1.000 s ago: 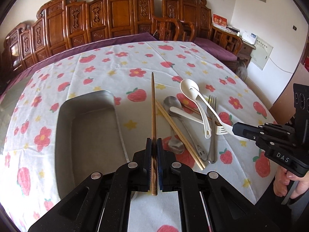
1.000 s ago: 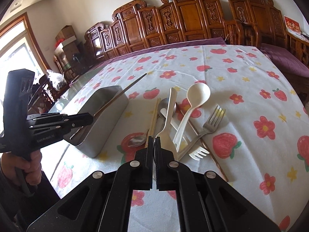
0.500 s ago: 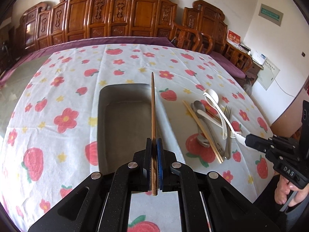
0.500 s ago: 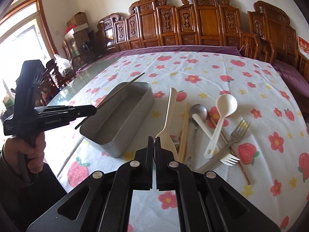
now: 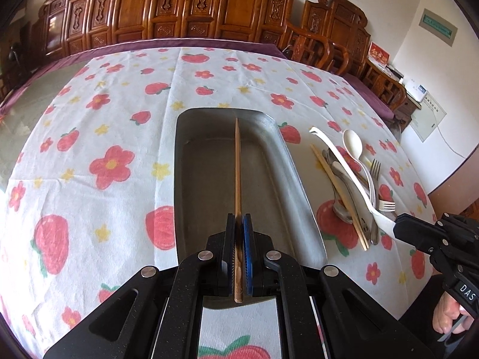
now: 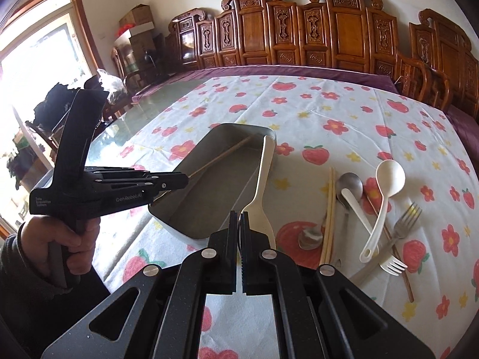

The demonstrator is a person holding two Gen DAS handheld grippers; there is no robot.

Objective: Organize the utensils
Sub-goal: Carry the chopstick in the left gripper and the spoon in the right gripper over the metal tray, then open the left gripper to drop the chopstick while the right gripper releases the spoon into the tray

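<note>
Left gripper (image 5: 238,224), jaws clamped on brown chopstick (image 5: 237,161), centre frame over metal tray (image 5: 299,185). Right gripper (image 6: 238,224), jaws clamped on cream utensil (image 6: 260,191), lower centre.

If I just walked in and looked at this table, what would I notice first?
Probably the two black grippers, each holding a utensil over the grey metal tray in the middle of the strawberry tablecloth. The left gripper pinches a brown chopstick above the tray, and the right gripper pinches a cream plastic utensil by the tray's edge. To the tray's right lies a pile of spoons, forks and chopsticks.
</note>
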